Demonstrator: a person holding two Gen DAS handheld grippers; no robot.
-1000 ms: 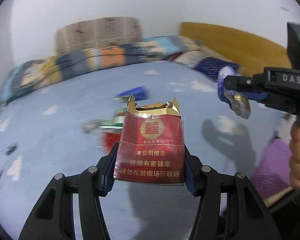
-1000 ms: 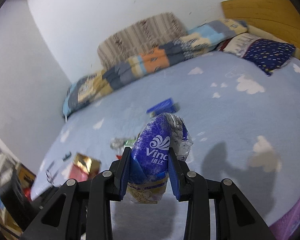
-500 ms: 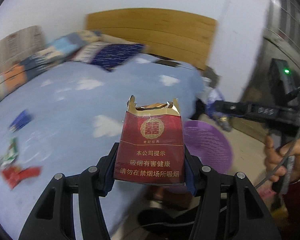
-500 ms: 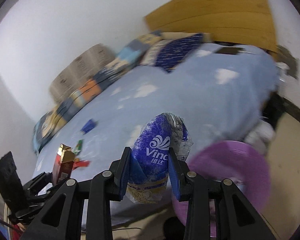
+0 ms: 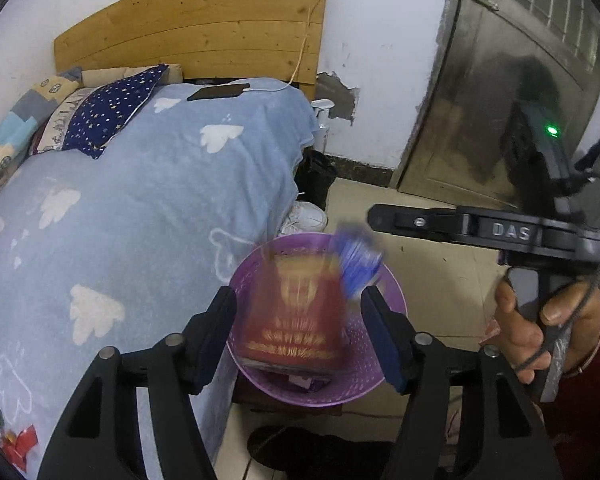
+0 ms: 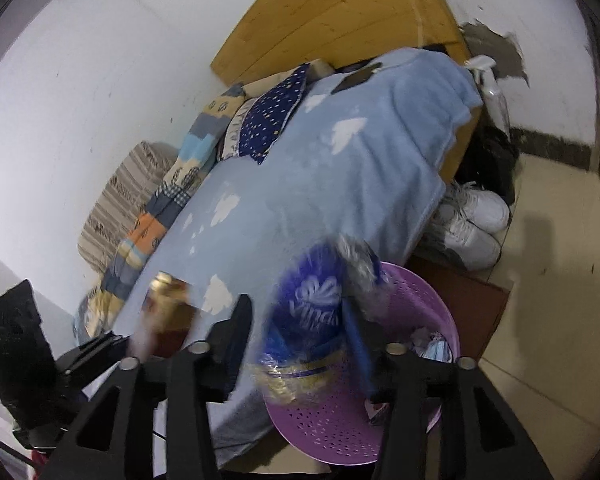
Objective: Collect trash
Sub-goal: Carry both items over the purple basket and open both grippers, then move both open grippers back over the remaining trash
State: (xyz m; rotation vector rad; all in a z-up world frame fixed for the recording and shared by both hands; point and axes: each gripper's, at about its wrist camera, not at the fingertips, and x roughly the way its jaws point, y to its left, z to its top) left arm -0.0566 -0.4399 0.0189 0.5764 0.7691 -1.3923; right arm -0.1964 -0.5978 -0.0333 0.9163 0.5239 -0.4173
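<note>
A purple perforated basket (image 5: pixel 364 380) stands on the floor against the side of the bed. Above it, my left gripper (image 5: pixel 298 300) has its jaws opening; a red cigarette pack (image 5: pixel 296 320) is a blur between them, clear of both pads, dropping toward the basket. My right gripper (image 6: pixel 296 308) is opening too, and a blurred blue tissue wrapper (image 6: pixel 312 312) slips down between its fingers over the basket (image 6: pixel 440 308). The left wrist view shows that wrapper (image 5: pixel 358 264) falling below the right gripper (image 5: pixel 380 217), which a hand holds. The right wrist view shows the pack (image 6: pixel 164 304).
The bed (image 5: pixel 140 208) carries a light blue cloud blanket, pillows and a charging phone (image 5: pixel 218 91). Red and green wrappers (image 5: pixel 18 440) lie at its near left. White sneakers (image 6: pixel 472 216) and dark bags sit beside the basket. A metal door (image 5: pixel 500 80) stands at right.
Both grippers swung from over the bed to above the purple basket. Their jaws spread apart, and the cigarette pack and the blue wrapper went from gripped to loose and blurred.
</note>
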